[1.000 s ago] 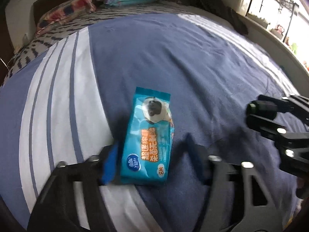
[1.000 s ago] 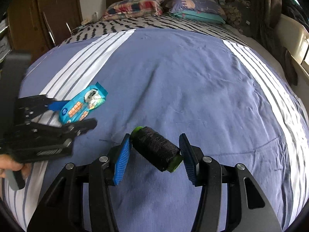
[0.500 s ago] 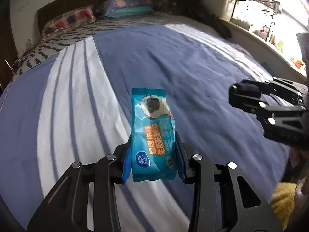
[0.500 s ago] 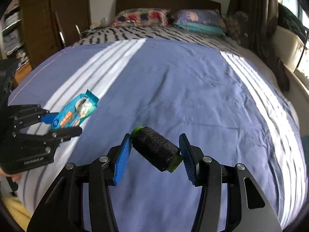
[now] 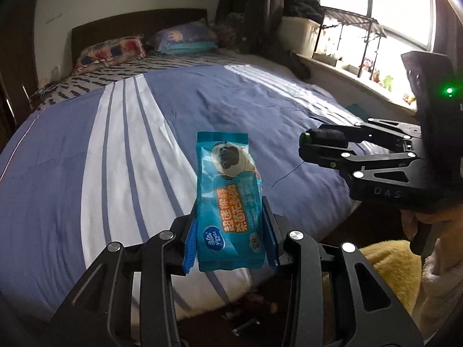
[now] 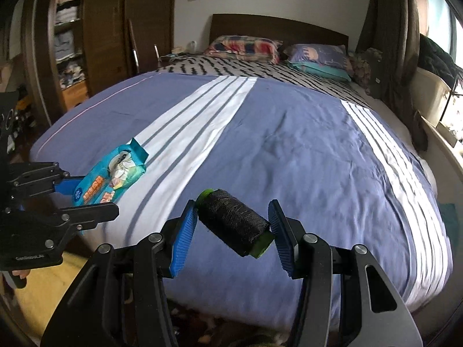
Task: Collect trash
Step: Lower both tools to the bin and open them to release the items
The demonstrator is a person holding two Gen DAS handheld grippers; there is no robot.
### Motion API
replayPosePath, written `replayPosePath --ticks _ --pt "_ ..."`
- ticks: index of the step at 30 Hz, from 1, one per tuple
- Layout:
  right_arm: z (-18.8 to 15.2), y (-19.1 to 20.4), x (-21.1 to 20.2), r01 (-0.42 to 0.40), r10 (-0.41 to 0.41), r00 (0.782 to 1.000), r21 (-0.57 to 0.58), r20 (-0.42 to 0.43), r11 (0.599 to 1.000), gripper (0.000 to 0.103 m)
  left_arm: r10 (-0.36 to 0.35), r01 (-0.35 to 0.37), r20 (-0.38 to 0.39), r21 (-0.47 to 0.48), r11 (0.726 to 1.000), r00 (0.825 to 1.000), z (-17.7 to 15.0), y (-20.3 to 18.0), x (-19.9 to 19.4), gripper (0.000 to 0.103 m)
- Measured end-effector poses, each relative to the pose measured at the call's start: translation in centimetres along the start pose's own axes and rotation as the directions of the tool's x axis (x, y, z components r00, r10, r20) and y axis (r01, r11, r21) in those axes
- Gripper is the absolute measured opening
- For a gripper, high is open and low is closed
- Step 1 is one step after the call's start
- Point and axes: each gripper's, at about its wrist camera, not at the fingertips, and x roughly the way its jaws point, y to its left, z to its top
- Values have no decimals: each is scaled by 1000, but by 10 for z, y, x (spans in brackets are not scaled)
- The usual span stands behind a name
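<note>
Left gripper was clamped on the lower sides of a blue wipes pack, pack upright between the blue pads, clear of the bed. Right gripper was clamped on a spool of black thread, held end to end and skewed, green core showing at both ends. Both tools sat off the near edge of the bed, over the floor; the strip of floor below was dark and blurred, small bits there not identifiable. A yellow fuzzy cloth lay under the right tool, cut by the frame. The quilt was wide and flat, blue with white stripe bands, open room across it. Pack: teal, dog face printed near the top, orange lettering, round logo near the bottom; bottom seam slightly crumpled. A loose thread trailed from the spool. Far end: two pillows against a dark headboard. A wardrobe stood by the bed's left side, a window sill by its right, items there too small to tell.
</note>
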Motion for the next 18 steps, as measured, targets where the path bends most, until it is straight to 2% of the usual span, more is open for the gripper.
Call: replayPosePath --ticks 4,8,12,15,18 --pt "-29 12 -21 -22 22 1000 11 -2 1000 52 -9 9 -5 -5 1000 1000 -36 -16 -19 36" --pt "-62 20 -31 -48 49 998 38 -31 998 52 -44 43 -57 -20 999 997 -74 -27 -18 36" --pt "-102 25 -26 -46 53 994 72 -99 996 52 -48 42 -126 -55 998 991 -113 -32 0 36" --pt "-131 22 -11 -51 74 983 137 -166 989 52 -51 35 -196 -81 996 979 -143 -31 22 36" --pt "-158 26 8 -1 31 973 130 -228 991 52 -54 32 -267 -86 996 962 -173 -32 47 36"
